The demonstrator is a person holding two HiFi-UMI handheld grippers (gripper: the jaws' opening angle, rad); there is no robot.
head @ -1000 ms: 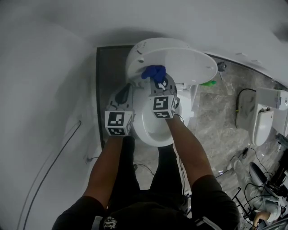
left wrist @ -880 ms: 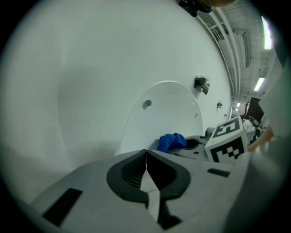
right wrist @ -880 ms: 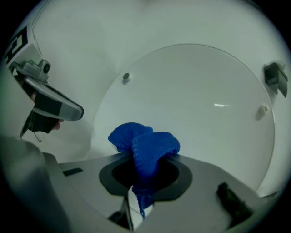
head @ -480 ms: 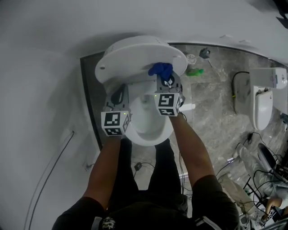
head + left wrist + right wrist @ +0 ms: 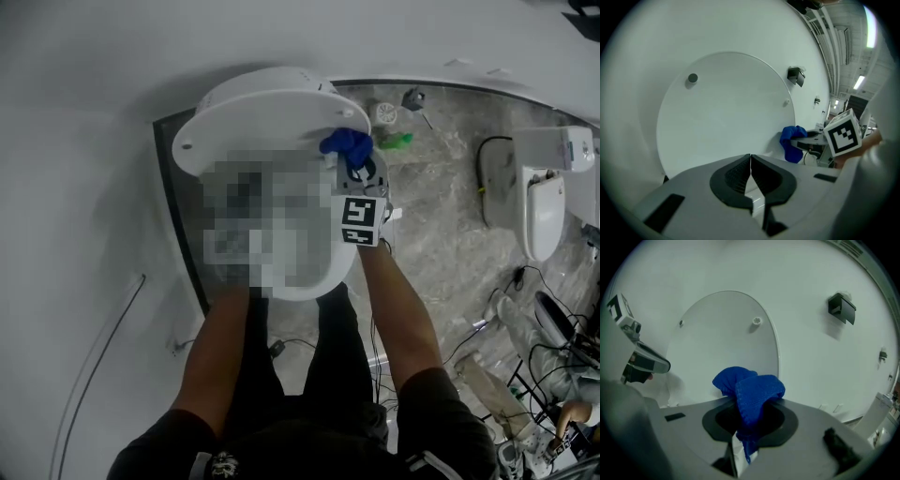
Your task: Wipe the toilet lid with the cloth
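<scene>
Marbled floor (image 5: 441, 234), round white toilet lid (image 5: 253, 117), crumpled knitted blue cloth (image 5: 347, 143)

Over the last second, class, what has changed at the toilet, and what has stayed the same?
The right tongs carried the blue cloth across the raised lid, from its left part to its right edge in the head view. Nothing was grabbed or released. The cloth stays clamped, the lid up, the left tongs shut and empty.
</scene>
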